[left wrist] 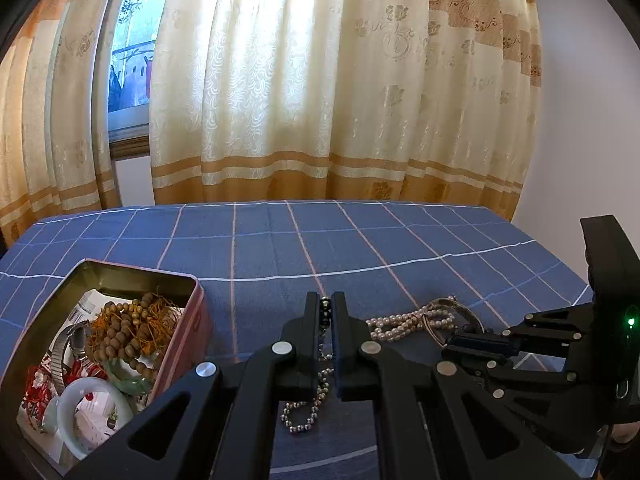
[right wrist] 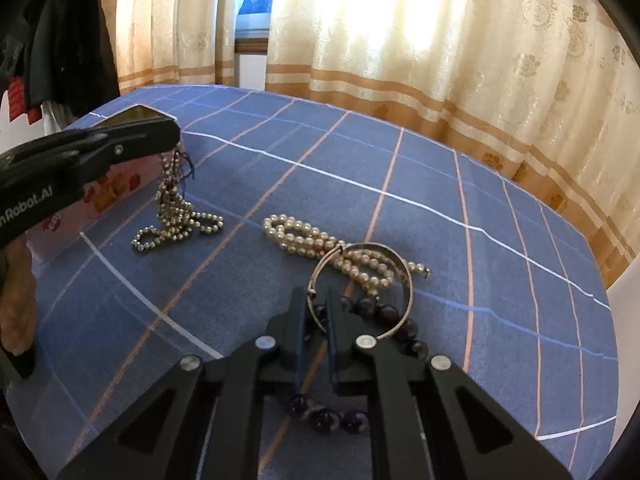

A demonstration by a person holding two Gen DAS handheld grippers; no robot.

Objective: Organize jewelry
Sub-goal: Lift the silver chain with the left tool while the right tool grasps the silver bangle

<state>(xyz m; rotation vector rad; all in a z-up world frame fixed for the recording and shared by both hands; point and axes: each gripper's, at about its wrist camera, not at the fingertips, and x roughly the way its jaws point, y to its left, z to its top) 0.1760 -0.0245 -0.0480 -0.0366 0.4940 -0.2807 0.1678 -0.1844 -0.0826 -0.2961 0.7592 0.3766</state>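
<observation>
Left gripper [left wrist: 327,304] is clamping the silver bead chain [right wrist: 176,220], lower loops trailing on the blue checked cloth [left wrist: 360,248] beside the pink tin [left wrist: 200,320]. Right gripper [right wrist: 316,308] is closing on the silver bangle [right wrist: 400,264] over the pearl strand [right wrist: 304,236]. Judged step: collecting; next, lifting each clear and into the tin.

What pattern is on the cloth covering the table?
The tablecloth is blue, crossed by a grid of thin white and pinkish lines; the right wrist view shows it best.

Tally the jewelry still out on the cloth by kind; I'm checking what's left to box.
Bead strands: 3 (silver bead chain, pearl strand, purple bead bracelet)
Metal bangles: 1 (silver bangle)
Total: 4
</observation>
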